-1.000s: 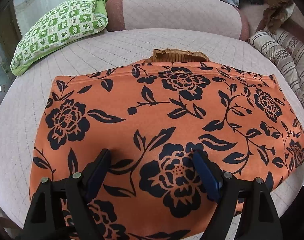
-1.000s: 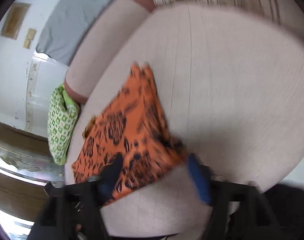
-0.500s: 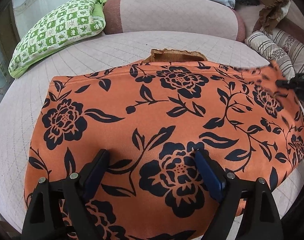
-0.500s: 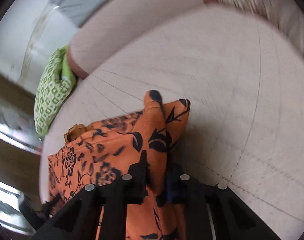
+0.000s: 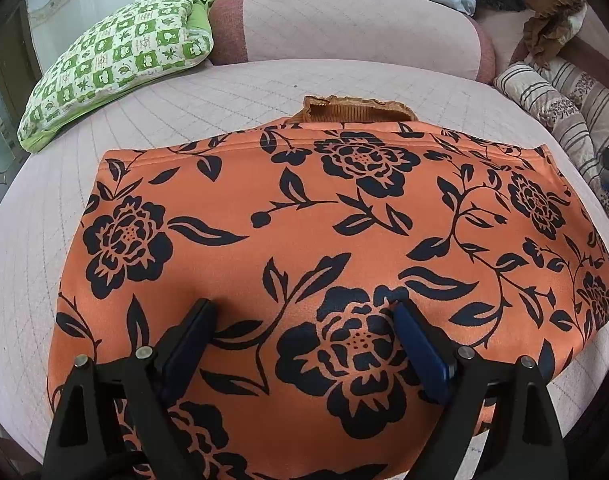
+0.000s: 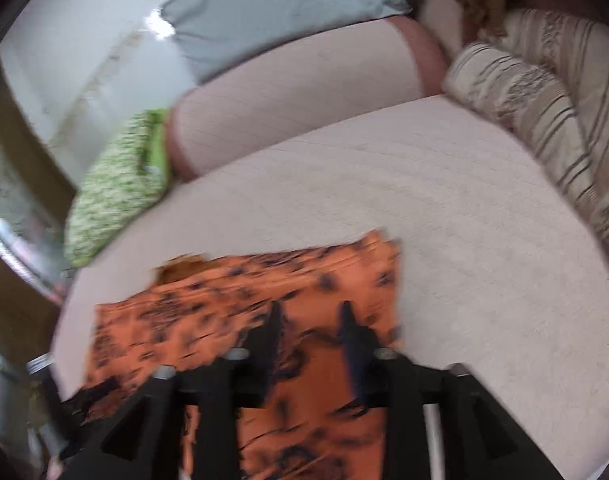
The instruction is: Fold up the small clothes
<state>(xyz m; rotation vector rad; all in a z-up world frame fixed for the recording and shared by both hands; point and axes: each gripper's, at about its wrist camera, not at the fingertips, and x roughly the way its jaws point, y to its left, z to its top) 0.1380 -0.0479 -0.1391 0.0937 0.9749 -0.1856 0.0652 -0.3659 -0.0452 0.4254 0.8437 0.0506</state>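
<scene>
Smoothly, satiny orange floral garment (image 5: 344, 240) lies flat.

I see a green checked pillow (image 5: 116, 68) at the bed's (image 5: 264, 92) far left edge, striped cushions (image 5: 544, 96) along its right edge.
</scene>
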